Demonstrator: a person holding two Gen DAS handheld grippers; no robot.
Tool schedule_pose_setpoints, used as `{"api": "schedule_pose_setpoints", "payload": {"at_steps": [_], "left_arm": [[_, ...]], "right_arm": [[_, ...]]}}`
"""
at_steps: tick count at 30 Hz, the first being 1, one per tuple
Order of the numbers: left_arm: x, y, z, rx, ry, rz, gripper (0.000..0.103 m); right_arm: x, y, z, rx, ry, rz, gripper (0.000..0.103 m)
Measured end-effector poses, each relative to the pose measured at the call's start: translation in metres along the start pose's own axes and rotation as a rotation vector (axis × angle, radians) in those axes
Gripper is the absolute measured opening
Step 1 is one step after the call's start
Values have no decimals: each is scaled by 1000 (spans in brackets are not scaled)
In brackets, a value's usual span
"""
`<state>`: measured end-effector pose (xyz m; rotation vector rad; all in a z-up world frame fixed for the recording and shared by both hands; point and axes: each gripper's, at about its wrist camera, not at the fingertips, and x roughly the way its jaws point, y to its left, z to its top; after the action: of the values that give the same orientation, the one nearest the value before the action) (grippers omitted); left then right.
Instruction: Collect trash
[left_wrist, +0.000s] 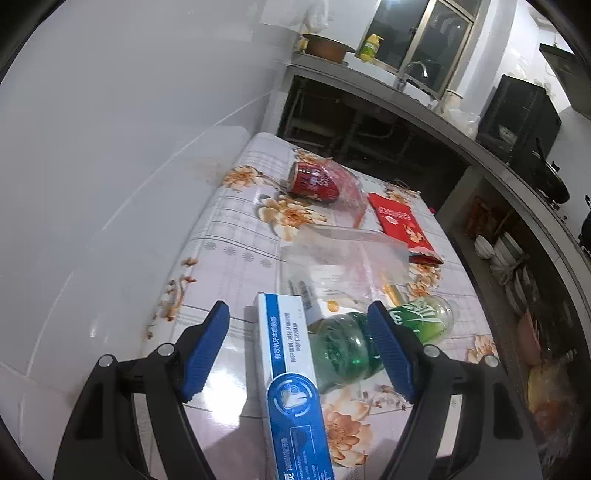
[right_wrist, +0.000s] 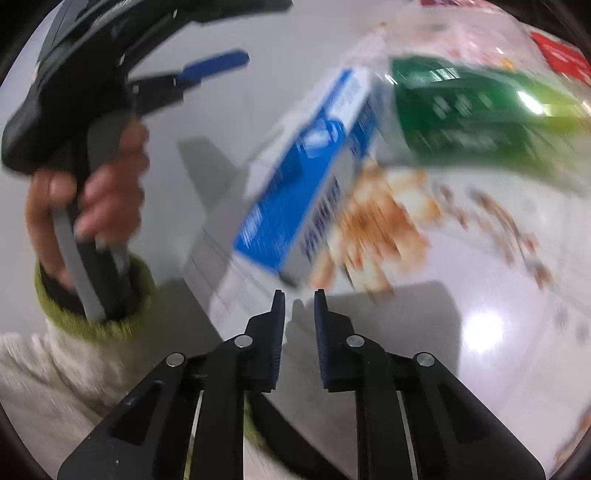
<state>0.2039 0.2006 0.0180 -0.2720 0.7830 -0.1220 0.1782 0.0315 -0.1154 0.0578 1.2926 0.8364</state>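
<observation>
A blue-and-white toothpaste box (left_wrist: 291, 369) lies on the flowered table (left_wrist: 229, 251), with a green plastic bottle (left_wrist: 343, 347) on its side right next to it. My left gripper (left_wrist: 298, 308) hangs open above both, one blue finger on each side, touching neither. Farther back lie a clear plastic bag (left_wrist: 347, 258), a red can (left_wrist: 314, 181) in thin wrap and a red envelope (left_wrist: 402, 225). In the blurred right wrist view, my right gripper (right_wrist: 299, 295) is nearly shut and empty, just short of the box (right_wrist: 295, 177) and the bottle (right_wrist: 461, 110).
A white tiled wall (left_wrist: 110, 147) borders the table on the left. Behind stands a counter (left_wrist: 369, 77) with a tap, a yellow bottle (left_wrist: 371, 46) and a pot (left_wrist: 325, 46). Shelves with bowls (left_wrist: 498, 251) are at right. A hand (right_wrist: 110, 192) holds the left gripper.
</observation>
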Motion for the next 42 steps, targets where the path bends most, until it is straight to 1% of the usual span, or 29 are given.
{"api": "schedule_pose_setpoints", "payload": {"at_steps": [2, 4, 6, 8, 9, 10, 11, 13, 14, 15, 18, 21, 22, 24, 27, 30, 33, 35, 36, 37, 38, 39, 40, 41, 42], "left_arm": [[3, -2, -1, -1, 3, -4, 75], [6, -4, -2, -2, 9, -9, 75], [10, -7, -2, 9, 13, -18, 75], [15, -11, -2, 22, 15, -21, 75], [16, -12, -3, 26, 15, -18, 75], [20, -16, -3, 36, 18, -20, 74], [23, -19, -4, 46, 25, -26, 70], [31, -28, -5, 62, 45, -46, 65], [37, -33, -5, 75, 58, -60, 61], [42, -38, -6, 92, 70, -73, 59], [62, -60, -8, 164, 115, -77, 56], [72, -69, -8, 187, 132, -68, 56], [74, -70, -7, 185, 144, -75, 56], [75, -72, -7, 185, 163, -99, 56], [71, -82, -16, 236, 204, -164, 56], [64, -91, -29, 254, 259, -290, 56], [58, -99, -45, 222, 362, -505, 56], [50, -97, -52, 200, 383, -582, 56], [44, -94, -53, 196, 365, -581, 56], [38, -90, -54, 196, 342, -563, 56], [30, -84, -53, 202, 301, -523, 56], [21, -78, -52, 216, 252, -459, 56], [15, -73, -51, 227, 218, -407, 57], [10, -67, -50, 241, 184, -343, 62], [6, -61, -50, 250, 162, -280, 66]], "right_arm": [[-7, -5, -15, 27, -2, -20, 15], [-17, -10, -23, 60, -28, -26, 19], [-34, -21, -23, 127, -89, -1, 29], [-53, -35, -21, 207, -163, 40, 65], [-65, -48, -16, 277, -228, 81, 70], [-74, -59, -11, 334, -276, 118, 71], [-82, -71, -6, 389, -315, 157, 72], [-92, -95, 4, 498, -376, 228, 78], [-94, -108, 8, 557, -405, 251, 78], [-94, -118, 17, 600, -421, 257, 78], [-89, -135, 29, 691, -449, 287, 78], [-79, -147, 38, 756, -453, 302, 78], [-83, -151, 36, 763, -454, 304, 78], [-72, -151, 32, 775, -450, 306, 78], [-74, -156, 25, 785, -446, 285, 78], [-79, -164, 17, 799, -464, 242, 78], [-92, -171, 11, 818, -478, 186, 78], [-98, -174, 8, 827, -489, 158, 78], [-101, -176, 9, 827, -490, 130, 78], [-104, -177, 10, 826, -487, 109, 78], [-109, -180, 11, 819, -479, 84, 79], [-111, -179, 16, 800, -463, 42, 79], [-111, -179, 18, 785, -450, 4, 79], [-111, -179, 22, 769, -432, -38, 79], [-110, -177, 27, 741, -419, -55, 79]]}}
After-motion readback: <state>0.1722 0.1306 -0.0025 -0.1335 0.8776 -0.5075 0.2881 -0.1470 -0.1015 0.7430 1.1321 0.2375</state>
